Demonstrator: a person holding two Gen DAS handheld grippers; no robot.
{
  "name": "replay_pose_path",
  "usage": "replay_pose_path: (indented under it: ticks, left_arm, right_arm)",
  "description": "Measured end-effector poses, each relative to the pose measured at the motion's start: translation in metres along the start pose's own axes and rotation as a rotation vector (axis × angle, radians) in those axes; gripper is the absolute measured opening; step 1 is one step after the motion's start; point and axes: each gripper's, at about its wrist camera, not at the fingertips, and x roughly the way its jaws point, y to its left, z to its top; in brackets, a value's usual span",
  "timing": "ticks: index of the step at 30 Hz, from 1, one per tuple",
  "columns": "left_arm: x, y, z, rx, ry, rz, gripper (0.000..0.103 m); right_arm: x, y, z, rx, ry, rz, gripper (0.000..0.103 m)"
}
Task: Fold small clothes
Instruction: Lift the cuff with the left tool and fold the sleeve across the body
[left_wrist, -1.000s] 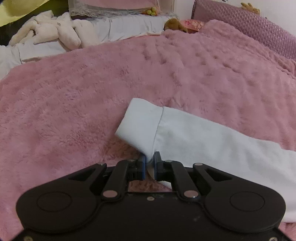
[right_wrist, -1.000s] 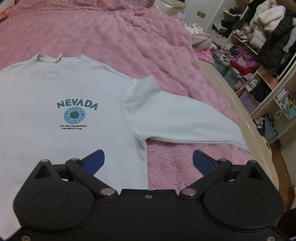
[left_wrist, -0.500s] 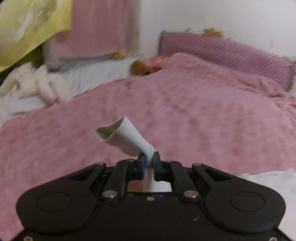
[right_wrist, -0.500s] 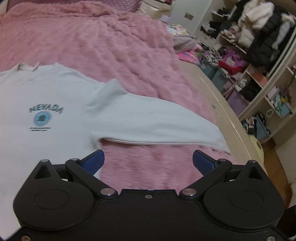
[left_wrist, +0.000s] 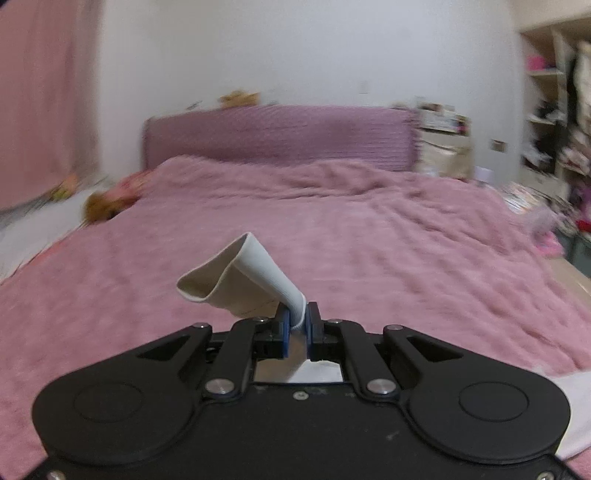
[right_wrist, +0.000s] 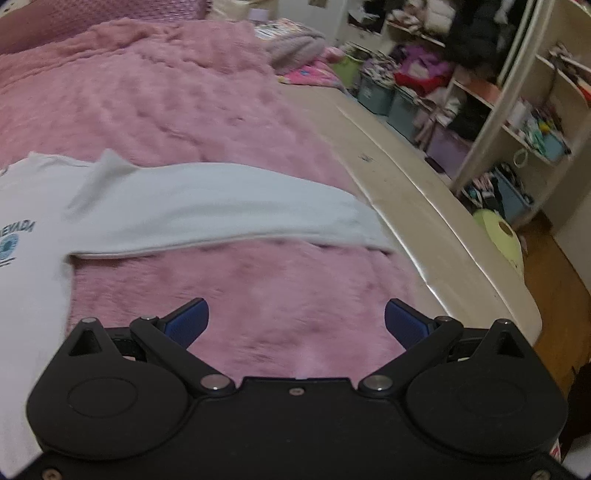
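left gripper (left_wrist: 297, 314) pinched on sleeve cuff (left_wrist: 236, 277), lifted mid-frame. right gripper (right_wrist: 296, 320) spread wide, empty, above pink blanket (right_wrist: 192, 99).

We see a fluffy pink plush blanket (right_wrist: 258, 288) beneath our matt black plastic right tool (right_wrist: 295, 321), whose ribbed blue pads (right_wrist: 186, 321) look rubbery; smooth cotton sweatshirt (right_wrist: 207, 206) lies ahead.

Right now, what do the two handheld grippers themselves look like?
Both look alike. The left gripper and right gripper each have a matte black body with two round raised discs, angular black linkage arms joined by silver pivot pins, and small screws along the edge. The fingers carry blue textured pads. No cables, markings, hands or sleeves show in either view.
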Motion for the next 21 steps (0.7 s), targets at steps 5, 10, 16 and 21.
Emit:
replay_pose_path:
  ticks: [5, 10, 16, 21]
  left_arm:
    - [0.020, -0.105, -0.032, 0.073, 0.114, -0.132, 0.006]
    - [0.034, -0.161, -0.066, 0.122, 0.229, -0.267, 0.006]
    - [0.050, -0.198, -0.118, 0.257, 0.408, -0.409, 0.024]
    - [0.030, -0.194, -0.141, 0.358, 0.427, -0.440, 0.039]
  right_arm:
    - [0.004, -0.025, -0.004, 0.000, 0.007, -0.016, 0.100]
    - [0.003, -0.041, -0.004, 0.025, 0.002, -0.026, 0.100]
    - [0.006, -0.048, -0.008, 0.045, 0.016, -0.021, 0.100]
    - [0.006, -0.045, -0.010, 0.038, 0.026, -0.017, 0.100]
